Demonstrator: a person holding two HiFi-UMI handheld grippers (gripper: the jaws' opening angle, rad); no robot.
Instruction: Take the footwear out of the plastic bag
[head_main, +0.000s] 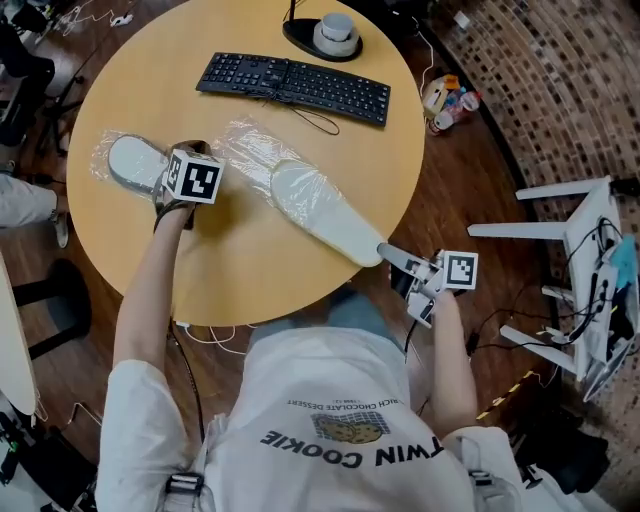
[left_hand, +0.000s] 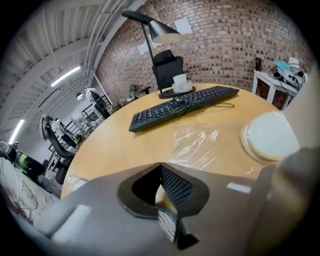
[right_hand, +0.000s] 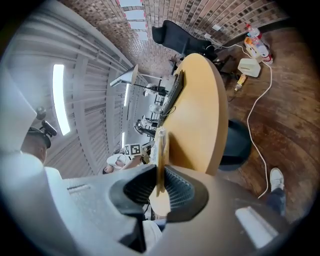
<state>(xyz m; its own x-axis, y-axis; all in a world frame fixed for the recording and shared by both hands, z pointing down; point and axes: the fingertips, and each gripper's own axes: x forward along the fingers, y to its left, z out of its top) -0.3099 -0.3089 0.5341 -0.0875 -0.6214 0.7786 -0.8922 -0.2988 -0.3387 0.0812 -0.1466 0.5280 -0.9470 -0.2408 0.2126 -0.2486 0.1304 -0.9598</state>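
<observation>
A white slipper (head_main: 315, 210) lies across the round wooden table (head_main: 240, 275), its near end sticking out past the table edge. My right gripper (head_main: 392, 256) is shut on that end, and in the right gripper view the slipper's thin edge (right_hand: 161, 150) is clamped between the pads of the right gripper (right_hand: 160, 185). The far end of the slipper (left_hand: 270, 135) still lies in a crinkled clear plastic bag (head_main: 245, 150). My left gripper (head_main: 200, 150) is shut at the bag's far end. The folds of the bag (left_hand: 195, 142) run taut toward the tips of the left gripper (left_hand: 160, 167).
A second white slipper (head_main: 135, 162) in its own clear bag lies left of my left gripper. A black keyboard (head_main: 295, 85) and a lamp base (head_main: 325, 38) with a cup on it stand at the far side. A white rack (head_main: 590, 260) stands on the floor at right.
</observation>
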